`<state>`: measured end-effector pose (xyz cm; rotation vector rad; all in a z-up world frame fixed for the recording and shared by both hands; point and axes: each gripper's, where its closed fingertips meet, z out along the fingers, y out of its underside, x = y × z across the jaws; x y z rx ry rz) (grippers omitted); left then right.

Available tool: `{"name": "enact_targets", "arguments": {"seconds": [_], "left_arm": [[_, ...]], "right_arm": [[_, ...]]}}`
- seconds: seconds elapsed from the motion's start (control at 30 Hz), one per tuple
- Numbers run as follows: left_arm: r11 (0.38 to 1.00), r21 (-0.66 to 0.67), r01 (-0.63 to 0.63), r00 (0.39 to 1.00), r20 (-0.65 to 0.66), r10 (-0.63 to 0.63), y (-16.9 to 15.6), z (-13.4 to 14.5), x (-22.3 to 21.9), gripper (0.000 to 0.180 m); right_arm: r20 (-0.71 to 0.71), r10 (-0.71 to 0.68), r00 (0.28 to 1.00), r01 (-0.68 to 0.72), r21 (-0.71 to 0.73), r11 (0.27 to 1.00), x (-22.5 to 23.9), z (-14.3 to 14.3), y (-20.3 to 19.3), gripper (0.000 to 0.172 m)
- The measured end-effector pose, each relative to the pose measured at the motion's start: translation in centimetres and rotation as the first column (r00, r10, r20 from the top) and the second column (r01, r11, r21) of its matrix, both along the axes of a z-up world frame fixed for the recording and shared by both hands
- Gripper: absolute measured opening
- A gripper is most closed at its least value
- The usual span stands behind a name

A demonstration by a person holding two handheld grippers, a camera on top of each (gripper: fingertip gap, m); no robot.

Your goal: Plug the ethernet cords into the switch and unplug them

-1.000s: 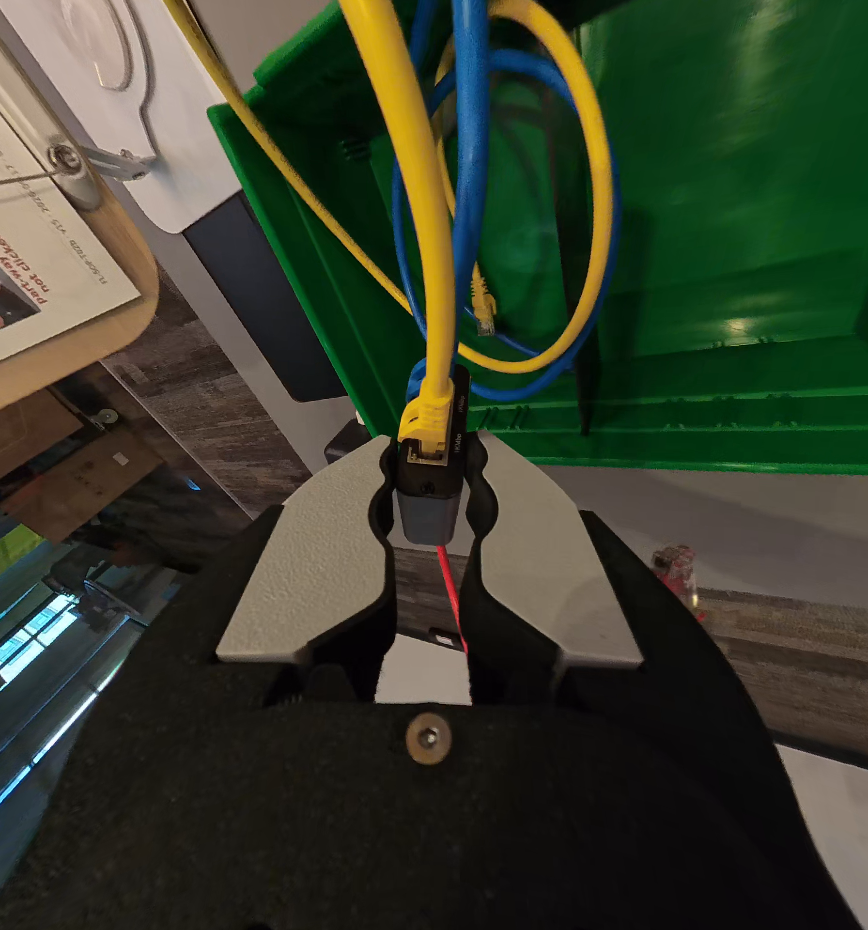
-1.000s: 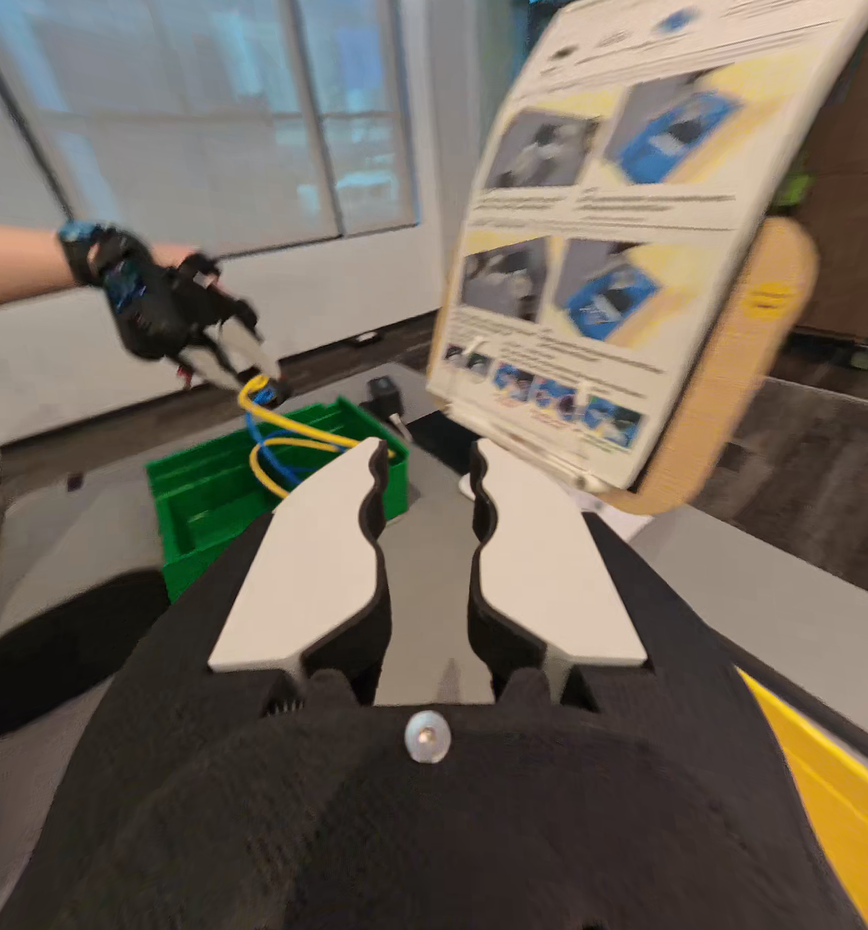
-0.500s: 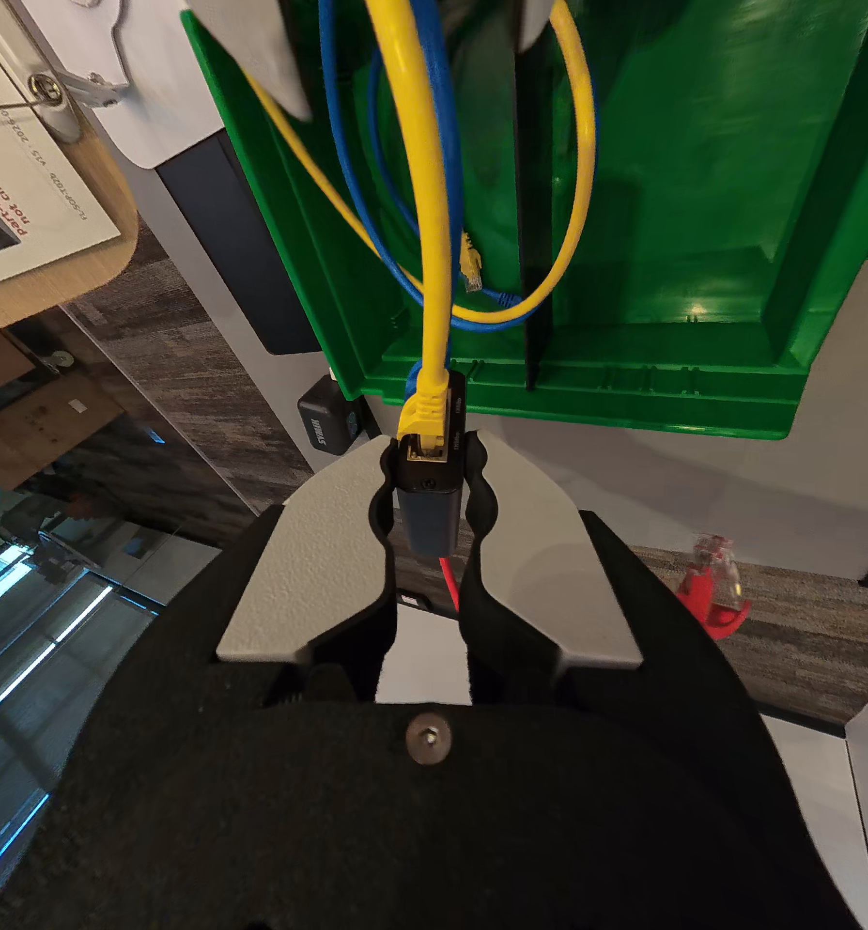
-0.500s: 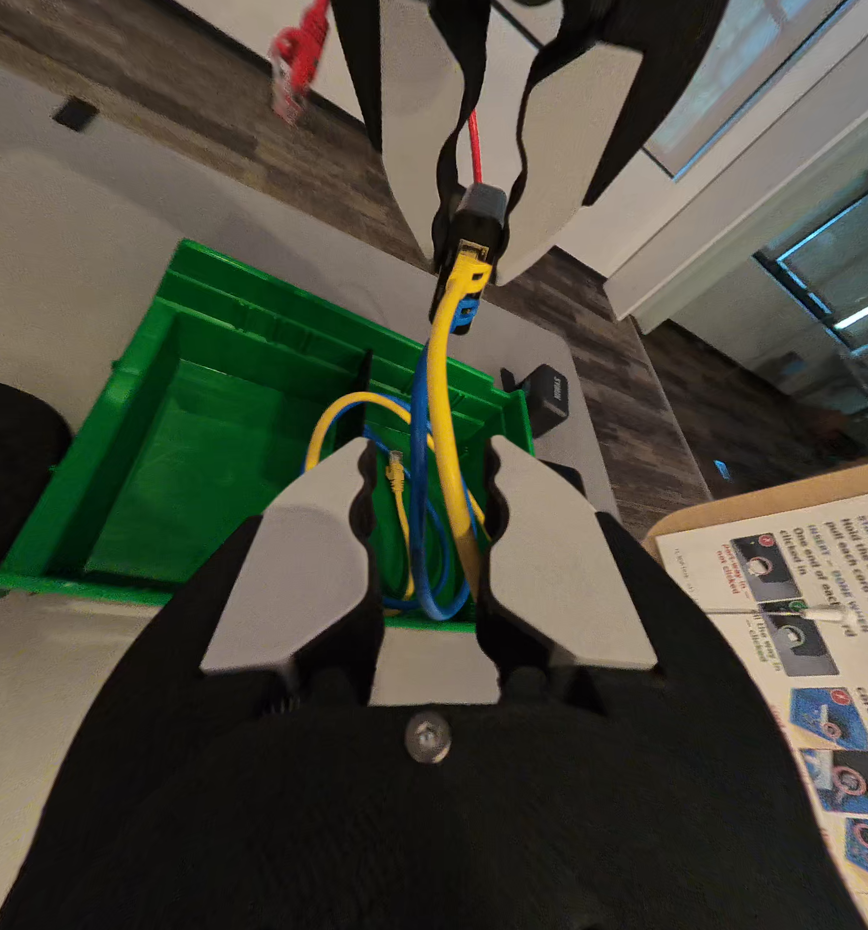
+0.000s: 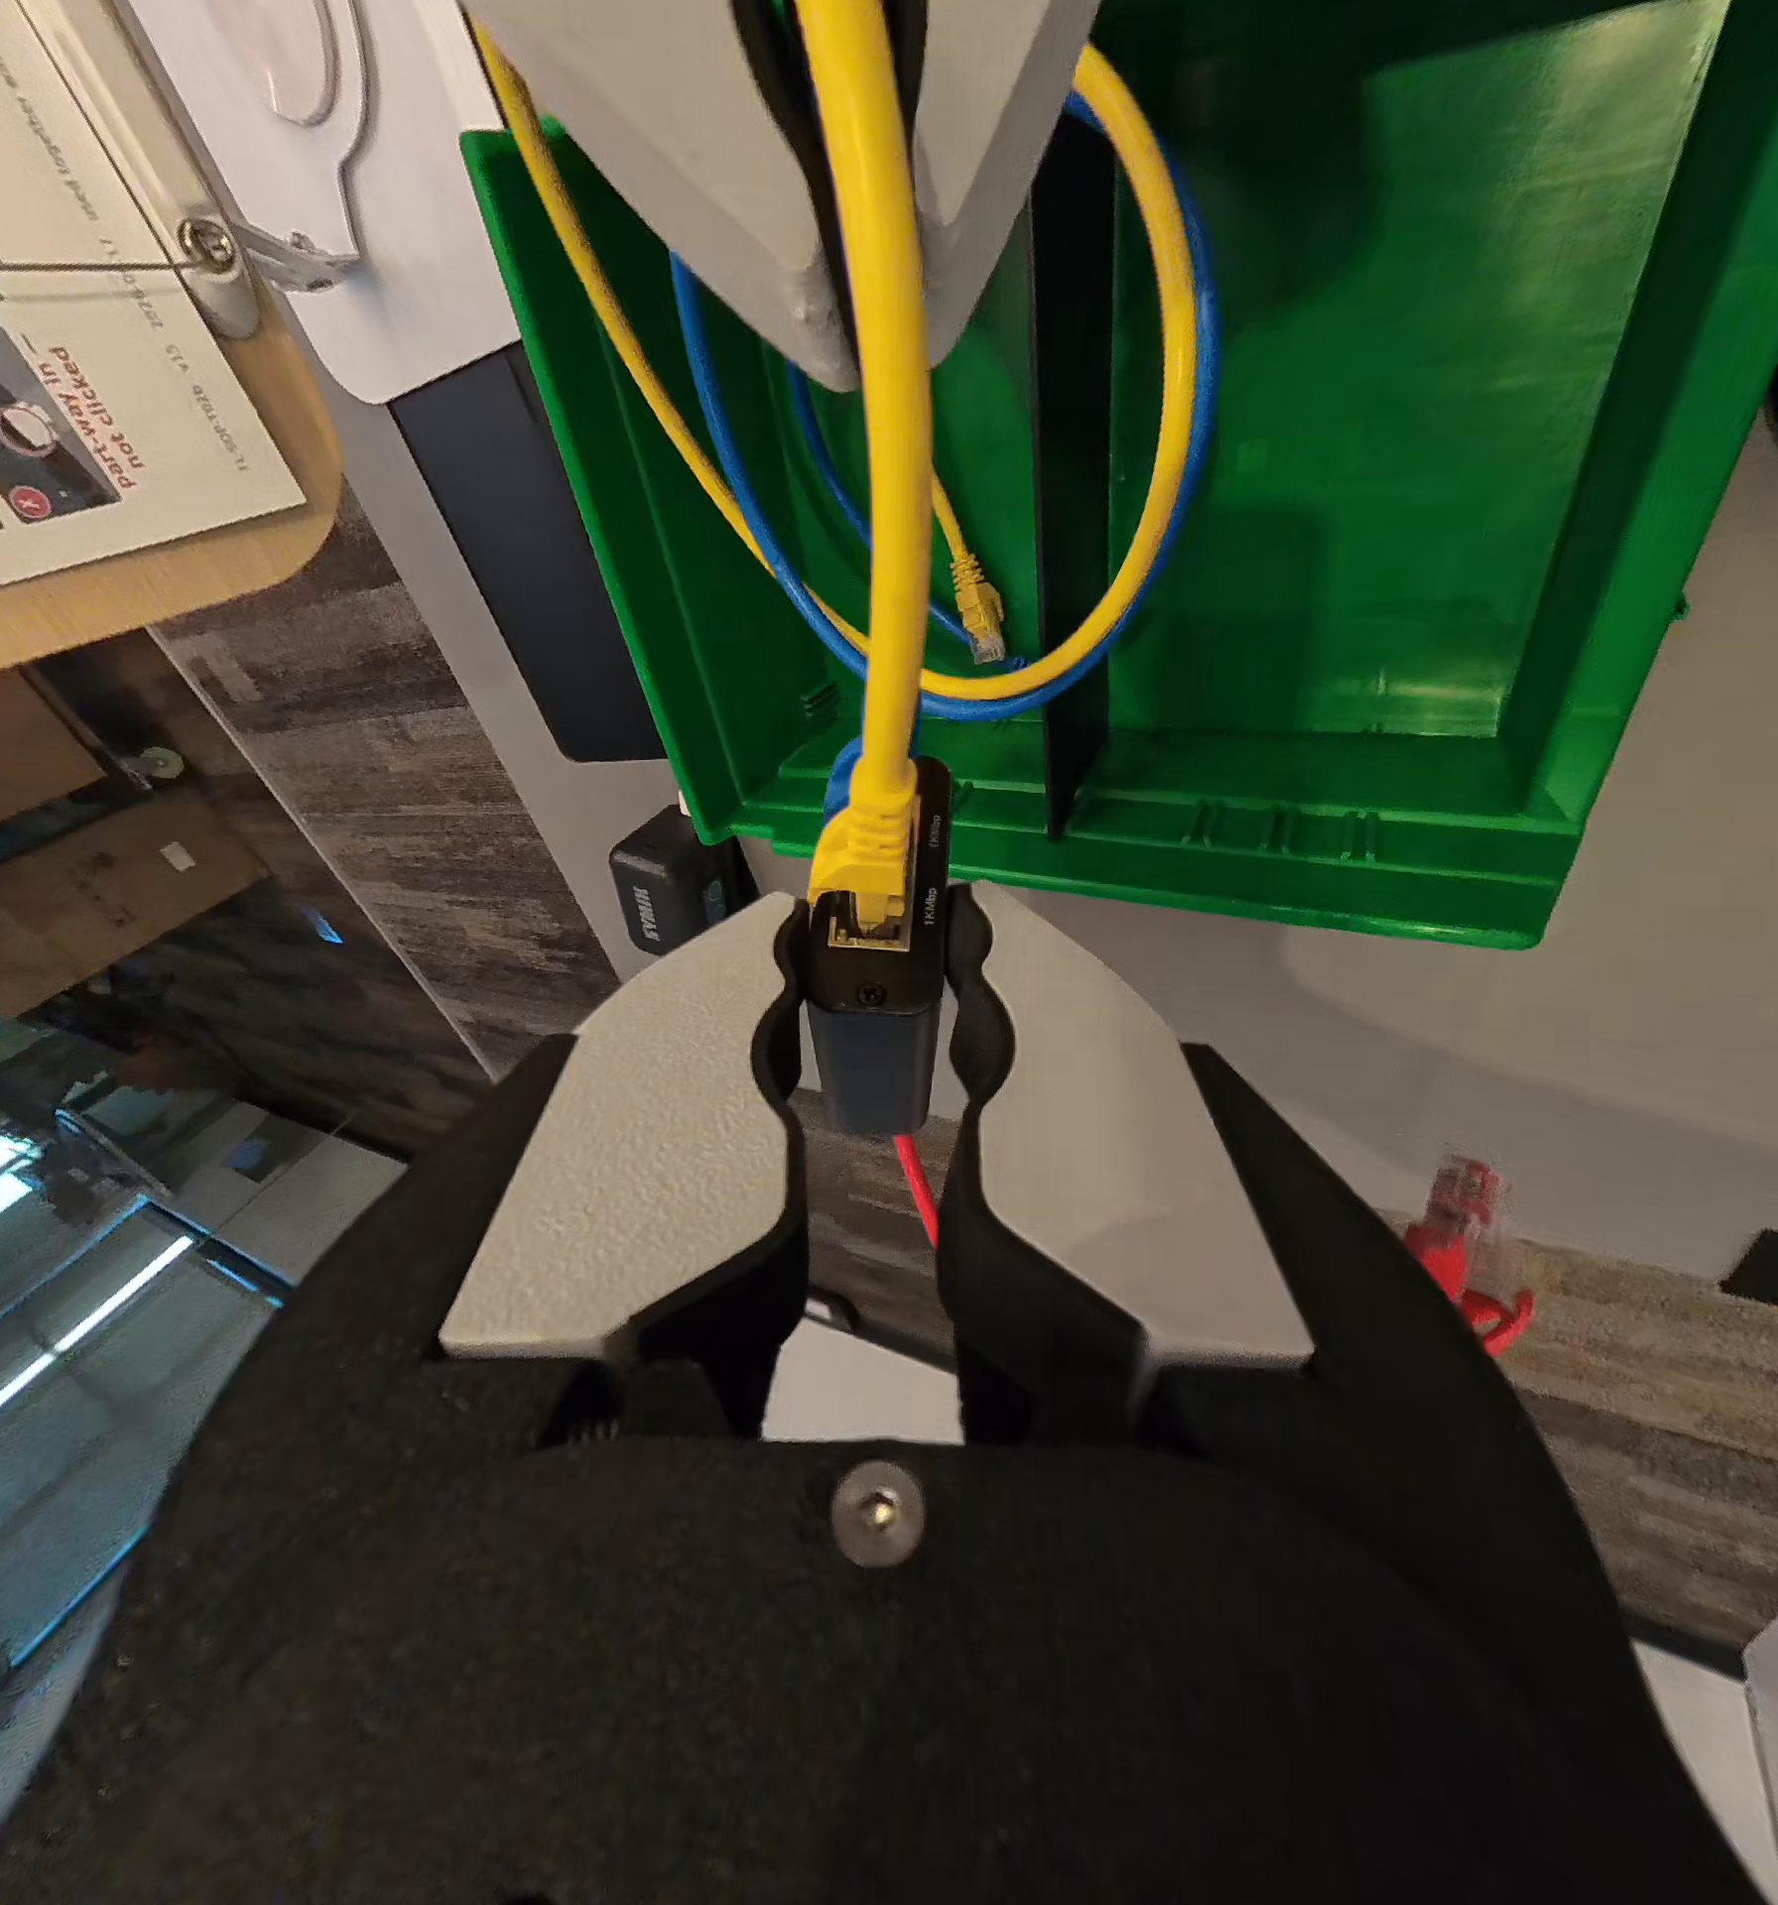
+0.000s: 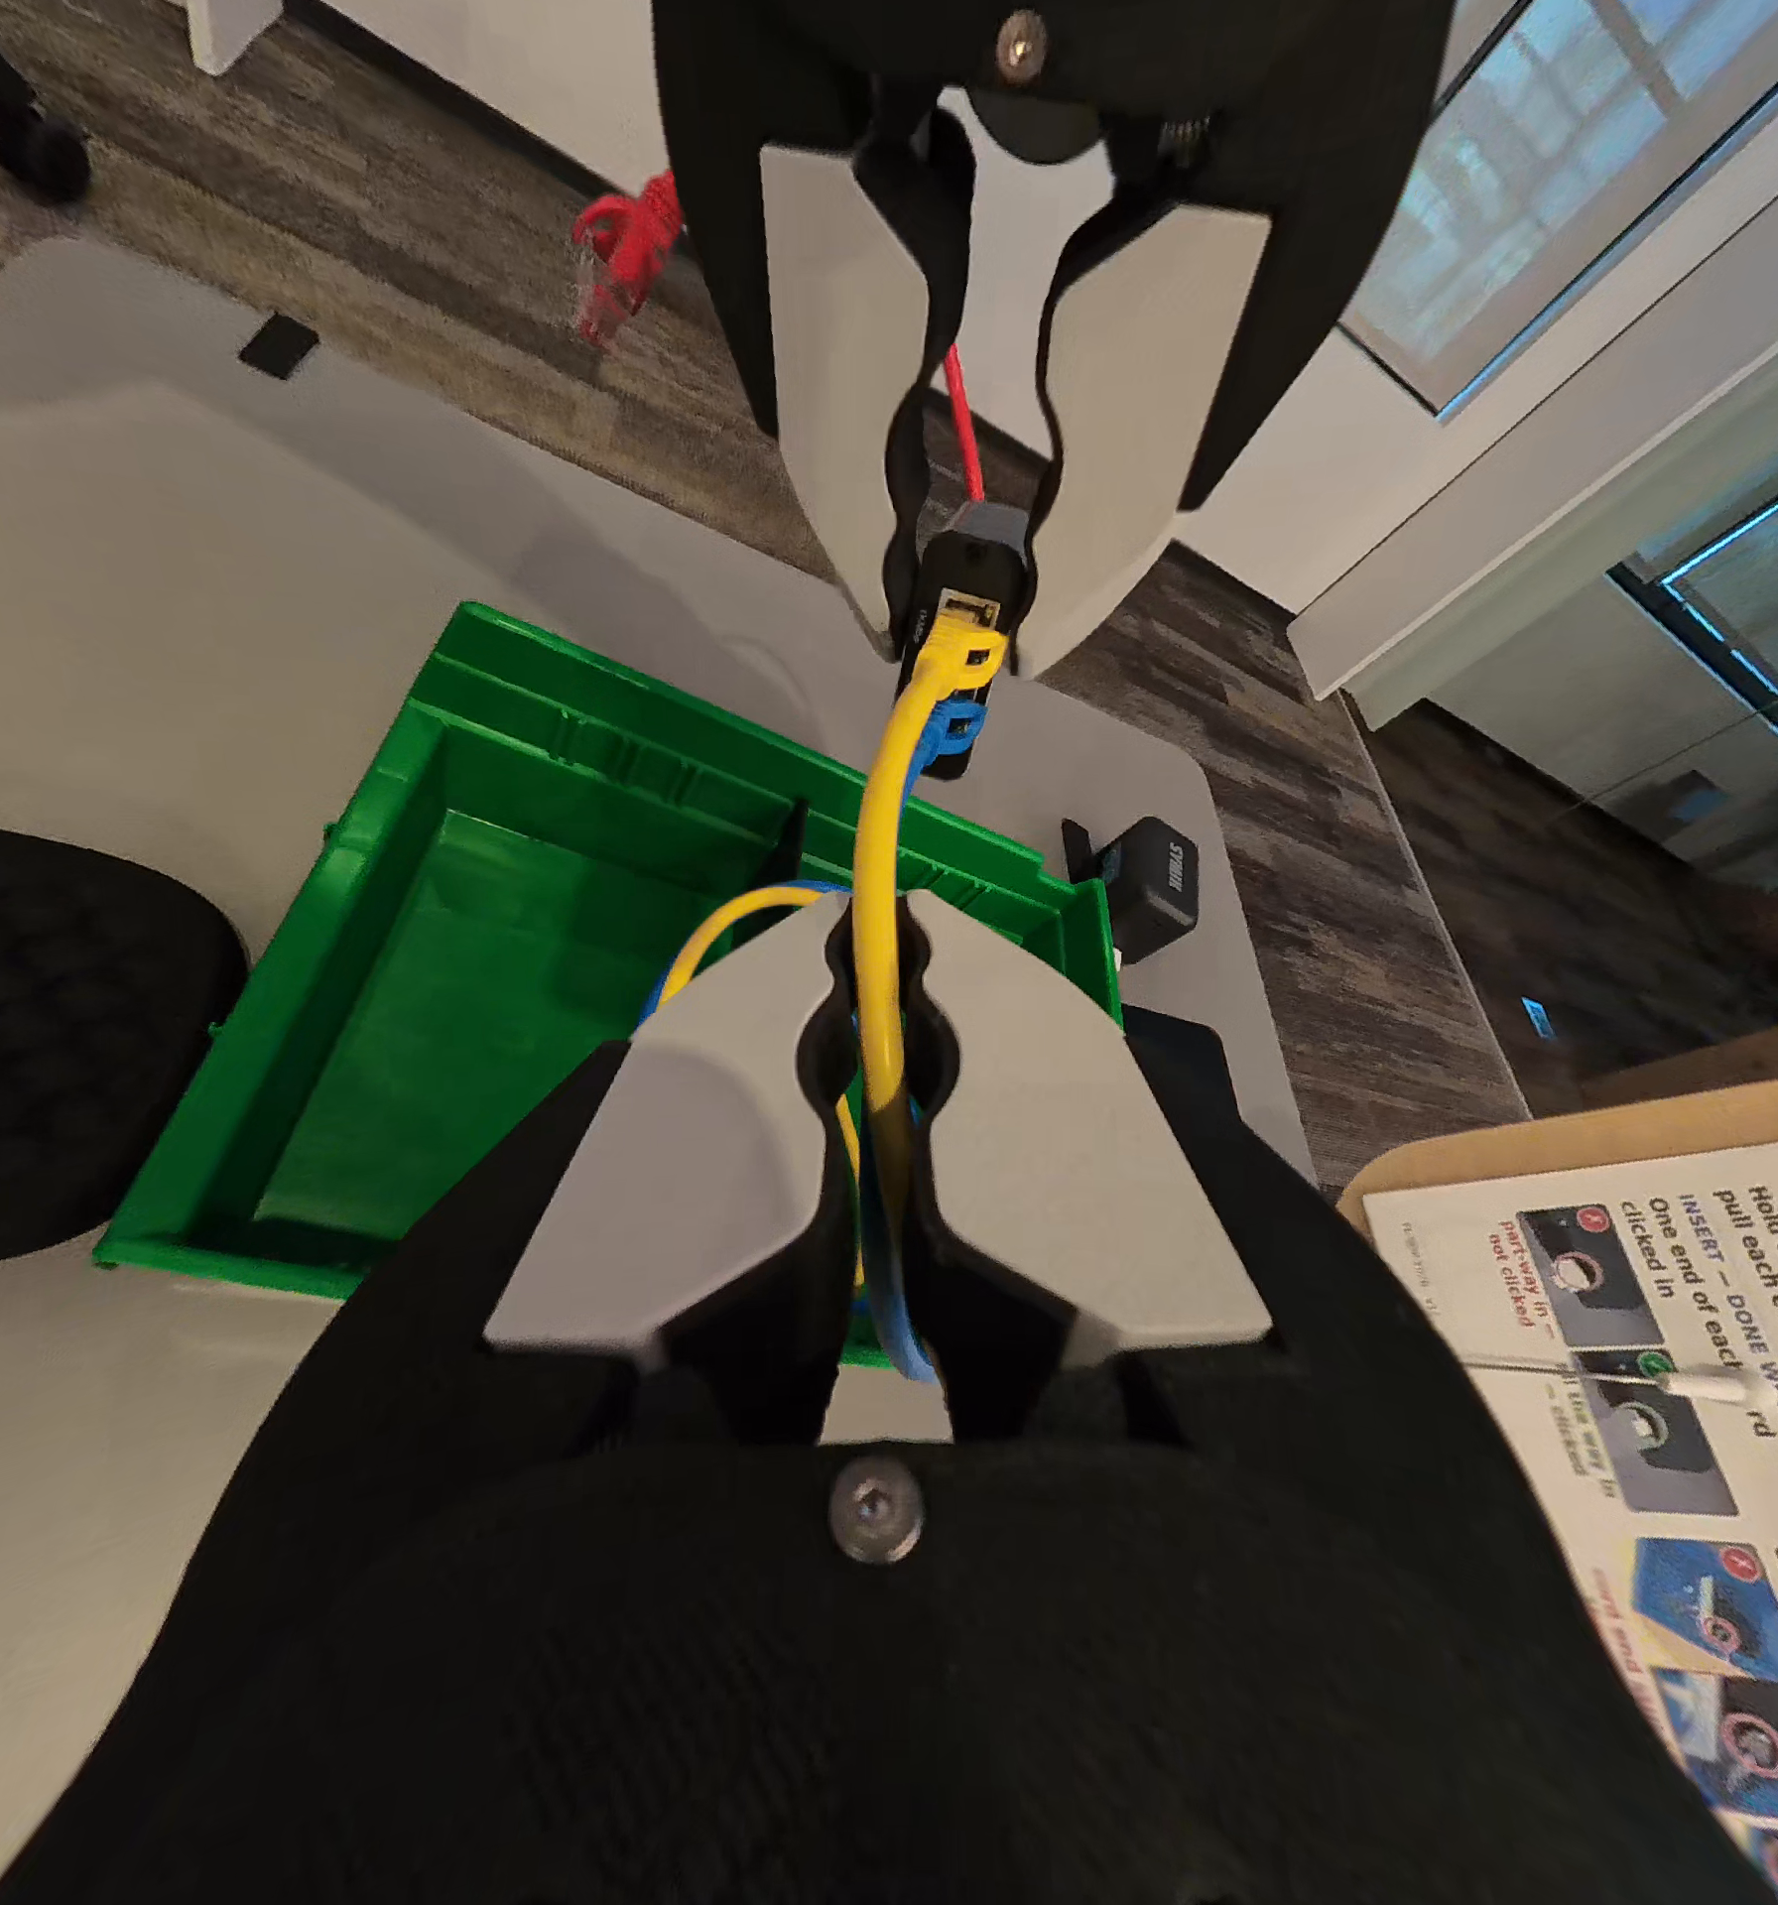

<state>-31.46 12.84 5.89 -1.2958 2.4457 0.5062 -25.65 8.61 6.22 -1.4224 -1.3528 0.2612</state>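
Two grips share the work here. The left gripper [image 5: 873,964] has its fingers clamped on the sides of the small black switch [image 5: 873,990], pads pressing its flanks, likely to keep the body fixed while a cord is pulled. The switch hangs above the green bin [image 6: 431,1031], near its divider end. Its long axis runs along the left fingers, and its port face points away from the left gripper toward the right one. A red lead [image 5: 914,1185] leaves its rear end.

The right gripper [image 6: 877,964] is closed on the yellow cord [image 6: 880,928] a little way back from the switch, both pads against the jacket, which looks like a hold for unplugging. The yellow plug [image 5: 864,856] sits in the nearer port, a blue plug [image 6: 952,727] in the next one. From the switch, both cords drop in loops into the bin.
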Motion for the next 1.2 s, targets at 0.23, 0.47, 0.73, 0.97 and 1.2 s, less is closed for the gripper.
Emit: {"name": "enact_targets", "arguments": {"seconds": [0.23, 0.47, 0.73, 0.97, 1.2], "left_arm": [[1.0, 0.016, -0.019, 0.99, 0.138, 0.017, -0.2, 0.2, -0.7, 0.025], [0.997, 0.03, -0.066, 0.979, 0.195, 0.059, -0.4, 1.6, -1.2, 0.024], [0.992, 0.056, -0.111, 0.986, 0.13, 0.103, -0.4, 2.0, -1.9, 0.024], [0.994, 0.068, -0.09, 0.989, 0.127, 0.08, -1.2, 3.0, -0.8, 0.024], [0.987, 0.154, -0.037, 0.987, 0.162, 0.012, -1.3, 4.2, 0.1, 0.025]], "right_arm": [[0.16, -0.009, 0.987, 0.004, 0.036, 0.999, -0.7, 1.2, -0.1, 0.006], [0.169, -0.058, 0.984, 0.039, 0.113, 0.993, -1.0, 2.3, 0.1, 0.014], [0.295, -0.224, 0.929, 0.109, 0.359, 0.927, -0.6, 3.2, -0.1, 0.018], [0.386, -0.316, 0.867, 0.14, 0.418, 0.897, 0.4, 3.0, 0.1, 0.007], [0.354, -0.409, 0.841, 0.166, 0.552, 0.818, 1.3, 4.7, 0.0, 0.006]]}}
